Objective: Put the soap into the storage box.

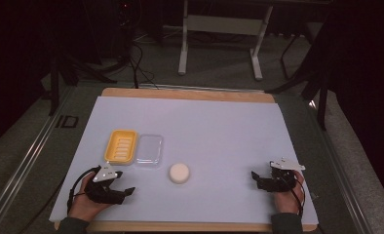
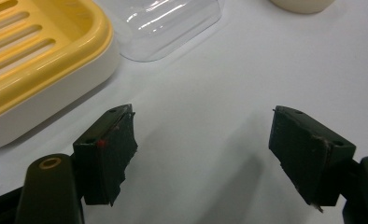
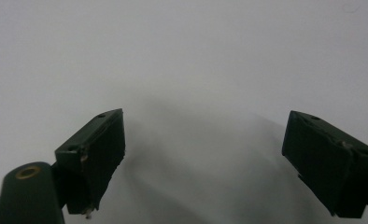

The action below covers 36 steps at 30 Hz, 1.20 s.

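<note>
A yellow slatted soap dish (image 1: 121, 146) (image 2: 28, 60) lies on the white sheet at the left. A clear plastic lid (image 1: 148, 150) (image 2: 166, 23) rests right beside it. A round cream soap bar (image 1: 179, 172) (image 2: 302, 4) sits a little right of the lid. My left gripper (image 1: 129, 191) (image 2: 203, 149) rests near the front left, just below the dish, open with nothing between its jaws. My right gripper (image 1: 255, 177) (image 3: 203, 158) sits at the front right, open over bare sheet, well apart from the soap.
A white sheet (image 1: 214, 131) covers a wooden table (image 1: 187, 94). Beyond the far edge stand a white frame's legs (image 1: 182, 53) and dark cables (image 1: 139, 63) on the floor.
</note>
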Tool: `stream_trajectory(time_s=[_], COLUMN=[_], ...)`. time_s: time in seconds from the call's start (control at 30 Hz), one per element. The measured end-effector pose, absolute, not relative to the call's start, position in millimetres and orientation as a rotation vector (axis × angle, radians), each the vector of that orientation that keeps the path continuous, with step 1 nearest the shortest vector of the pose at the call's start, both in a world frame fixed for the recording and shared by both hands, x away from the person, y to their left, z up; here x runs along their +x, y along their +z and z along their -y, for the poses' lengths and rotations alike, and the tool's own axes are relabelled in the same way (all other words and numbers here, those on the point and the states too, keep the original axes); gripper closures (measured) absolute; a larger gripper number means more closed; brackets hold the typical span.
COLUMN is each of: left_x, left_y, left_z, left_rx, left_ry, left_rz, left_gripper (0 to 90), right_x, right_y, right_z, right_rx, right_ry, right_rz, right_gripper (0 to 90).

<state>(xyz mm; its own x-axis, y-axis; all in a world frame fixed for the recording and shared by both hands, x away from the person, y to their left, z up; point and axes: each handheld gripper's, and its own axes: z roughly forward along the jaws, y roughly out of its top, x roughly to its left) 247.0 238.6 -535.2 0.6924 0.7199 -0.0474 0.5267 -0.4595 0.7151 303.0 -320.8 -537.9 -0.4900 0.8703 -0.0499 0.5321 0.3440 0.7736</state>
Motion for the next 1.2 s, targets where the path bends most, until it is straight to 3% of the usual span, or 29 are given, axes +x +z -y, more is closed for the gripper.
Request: stream_trajectory(time_s=[1.2], left_x=[263.3], left_y=[-515.1], left_z=[-214.8], left_rx=[2.372], left_ry=[0.396], left_rz=[-0.738], left_gripper=[23.8], right_x=[290.3], right_y=[-535.9], right_z=[322.2], right_rx=[1.116], right_ry=[1.068], right_rz=[-2.082], right_gripper=[14.6])
